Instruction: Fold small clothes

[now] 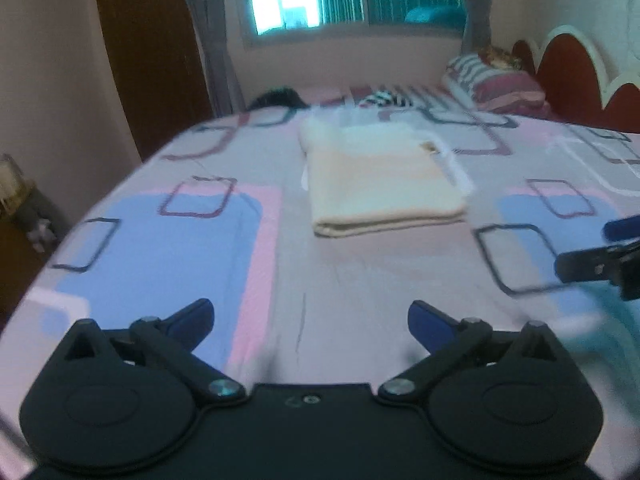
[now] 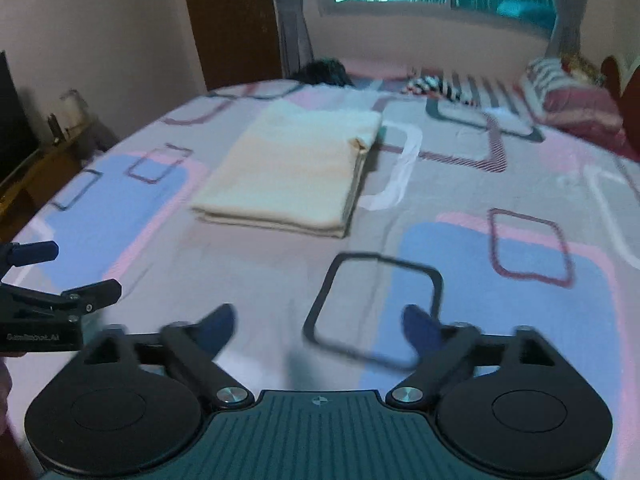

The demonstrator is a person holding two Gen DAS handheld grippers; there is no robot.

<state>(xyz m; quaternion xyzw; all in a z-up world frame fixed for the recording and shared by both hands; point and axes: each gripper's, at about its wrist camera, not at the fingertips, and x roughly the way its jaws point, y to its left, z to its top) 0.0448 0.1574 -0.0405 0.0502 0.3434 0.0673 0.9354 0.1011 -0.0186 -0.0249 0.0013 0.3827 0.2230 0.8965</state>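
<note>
I see the folded cream cloth (image 1: 384, 180) lying flat on the patterned bedsheet (image 1: 160, 240), well ahead of both sets of jaws and touching neither. My left gripper (image 1: 311, 320) and right gripper (image 2: 320, 326) are spread wide with nothing between them, side by side, angled down over the bed.

Both views are smeared by motion blur, so the folded cream cloth (image 1: 384, 184) shows no clear weave and the small tag at its right edge cannot be read. At the right edge of the left wrist view the right gripper (image 1: 600, 256) is cut off, only two finger ends showing. A dark heap (image 2: 324, 72) at the bed's far edge, upper centre of the right wrist view, is too blurred to identify.
</note>
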